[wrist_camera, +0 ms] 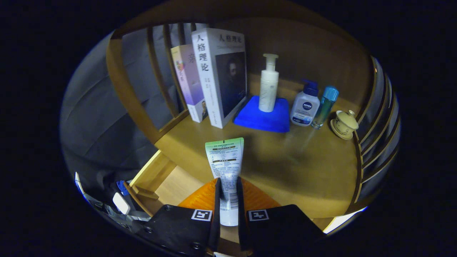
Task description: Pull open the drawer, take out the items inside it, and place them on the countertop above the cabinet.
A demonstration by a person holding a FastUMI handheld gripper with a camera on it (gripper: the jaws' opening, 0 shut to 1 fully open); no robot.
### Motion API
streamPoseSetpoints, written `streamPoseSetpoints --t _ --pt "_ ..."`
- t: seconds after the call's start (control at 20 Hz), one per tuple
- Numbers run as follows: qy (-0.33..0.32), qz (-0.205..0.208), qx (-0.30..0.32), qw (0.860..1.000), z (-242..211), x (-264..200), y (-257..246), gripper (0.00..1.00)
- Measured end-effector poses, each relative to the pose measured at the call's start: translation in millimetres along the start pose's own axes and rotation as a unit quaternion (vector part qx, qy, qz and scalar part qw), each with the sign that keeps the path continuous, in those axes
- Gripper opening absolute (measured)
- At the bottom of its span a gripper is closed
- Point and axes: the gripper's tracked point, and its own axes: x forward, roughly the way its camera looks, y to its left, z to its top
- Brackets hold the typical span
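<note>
gripper [228, 192] clamps a white squeeze tube with green crimped end [225, 164] over the near edge of the wooden countertop [285, 171] — placing step; next, lower it onto bare wood short of the blue cloth [264, 119] — then release

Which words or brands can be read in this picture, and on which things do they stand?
"人格理论": on the spine and cover of the white book.
"NIVEA": on the white bottle with a blue cap.
Purple book: characters too blurred to read.
Tube, gripped by the shut claw: print too small to read.
</note>
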Motion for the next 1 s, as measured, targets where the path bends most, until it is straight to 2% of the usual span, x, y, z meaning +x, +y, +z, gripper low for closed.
streamPoseSetpoints --t 0.2,0.6,0.7,0.85,1.0 --pt "0.012 -0.010 0.031 0.999 5 17 -11 0.23" --pt "0.003 -0.027 0.046 0.999 18 44 -20 0.23" --pt "-0.014 -0.037 0.035 0.999 23 42 -21 0.31" --pt "-0.056 -0.043 0.017 0.997 35 26 -14 0.59" --pt "-0.100 -0.074 -0.019 0.992 42 1 -10 0.87"
